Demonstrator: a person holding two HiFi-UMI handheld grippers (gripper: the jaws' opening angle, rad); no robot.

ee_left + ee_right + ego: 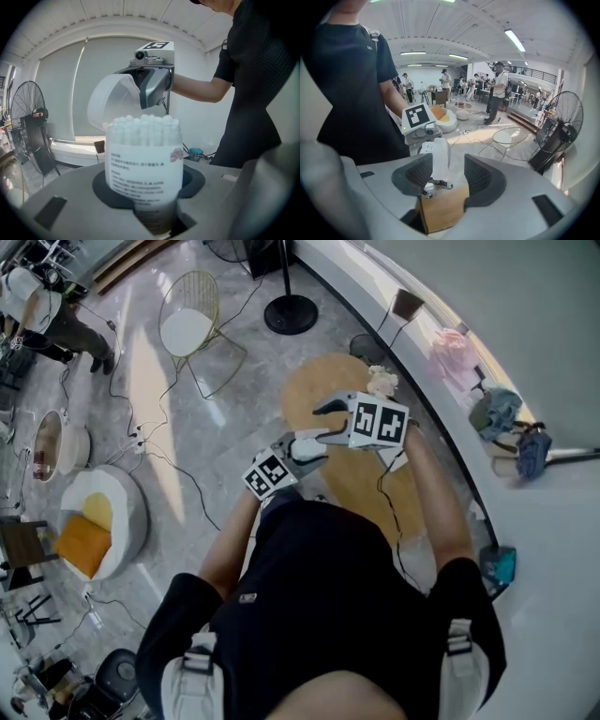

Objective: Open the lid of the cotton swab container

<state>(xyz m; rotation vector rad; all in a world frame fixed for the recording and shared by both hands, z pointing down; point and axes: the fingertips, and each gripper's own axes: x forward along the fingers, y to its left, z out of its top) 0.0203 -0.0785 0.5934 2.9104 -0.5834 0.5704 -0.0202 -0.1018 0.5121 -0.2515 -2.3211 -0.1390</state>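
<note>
Left tongs [151, 208] are clamped on the lower body of the cotton swab container [143, 161], holding it upright in the air in front of the person [253, 93]. Swab tips [143, 123] show at its open top. Its translucent lid [111, 101] is flipped back and stands between the pads [485, 176] of the right tongs [447, 174], which are parted with a gap on one side. In the head view both tongs hang over a round tan counter [323, 381].
</note>
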